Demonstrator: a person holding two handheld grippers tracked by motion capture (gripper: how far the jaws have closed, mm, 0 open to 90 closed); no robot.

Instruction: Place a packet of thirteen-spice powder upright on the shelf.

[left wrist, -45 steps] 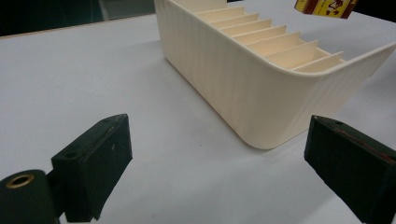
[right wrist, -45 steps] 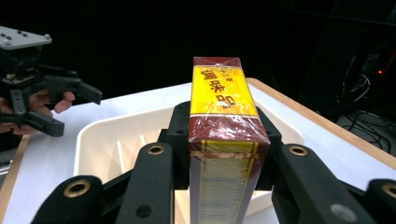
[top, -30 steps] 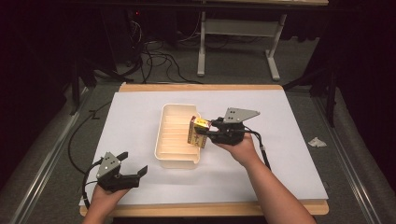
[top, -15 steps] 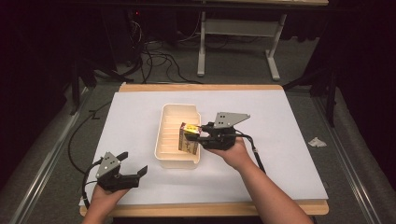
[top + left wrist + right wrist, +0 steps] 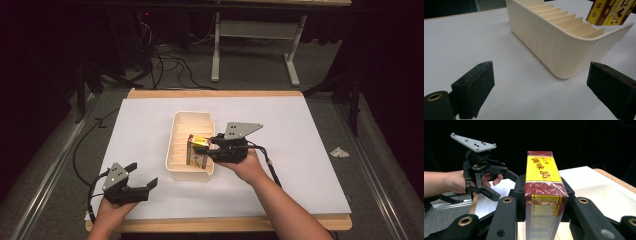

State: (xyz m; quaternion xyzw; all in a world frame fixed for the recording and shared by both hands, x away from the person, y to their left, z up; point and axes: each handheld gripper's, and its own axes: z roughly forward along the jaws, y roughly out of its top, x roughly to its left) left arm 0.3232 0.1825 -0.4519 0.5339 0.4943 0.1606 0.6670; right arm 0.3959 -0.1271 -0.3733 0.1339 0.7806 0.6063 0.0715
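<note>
We see a cream ribbed tray (image 5: 176, 145) w/ divider slots sitting mid white sheet (image 5: 300, 130) on the table, w/ a crumpled paper scrap (image 5: 339, 152) on the floor at far right, well apart, and cables on the floor beyond. Our right gripper (image 5: 209, 148) is clamped on a red-and-yellow seasoning box (image 5: 198, 151), held at the tray's near right corner over the slots; our left gripper (image 5: 145, 186) rests at the near left of the sheet, jaws wide apart and holding nothing, near the tray's corner. The box's lower end is cut off in the right gripper view, so we can't tell if it touches the tray.
</note>
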